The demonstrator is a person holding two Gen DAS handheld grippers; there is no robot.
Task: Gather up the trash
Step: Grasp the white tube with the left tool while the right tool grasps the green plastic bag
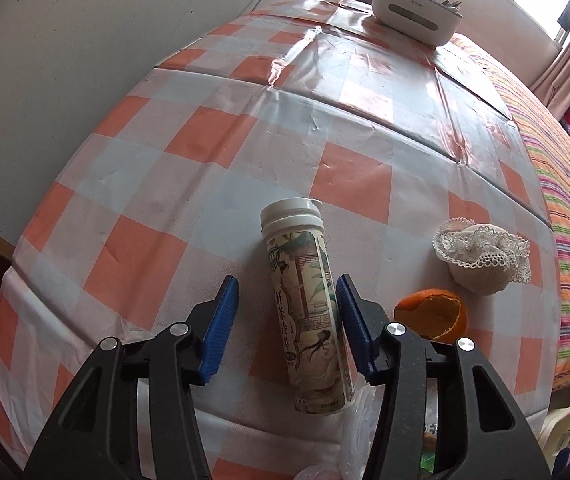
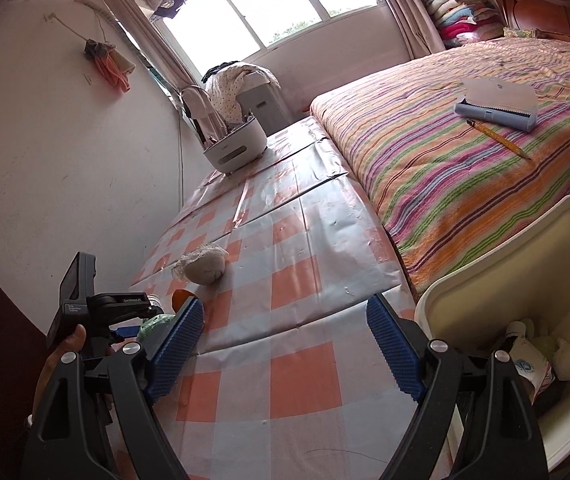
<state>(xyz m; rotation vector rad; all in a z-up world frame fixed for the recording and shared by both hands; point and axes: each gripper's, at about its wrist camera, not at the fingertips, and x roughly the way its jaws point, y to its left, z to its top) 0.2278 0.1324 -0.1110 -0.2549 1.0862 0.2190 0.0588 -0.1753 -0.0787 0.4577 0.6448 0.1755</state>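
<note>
With both grippers' jaws open, the left gripper (image 1: 287, 322) should centre on the bottle (image 1: 309, 304) before closing, clear of the peel (image 1: 433, 314).

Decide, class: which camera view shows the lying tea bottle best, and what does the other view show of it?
The left wrist view: the tea bottle lies in full sight between the open left gripper fingers, cap and label clear. The right wrist view shows almost nothing of it; the left gripper's body hides that spot.
</note>
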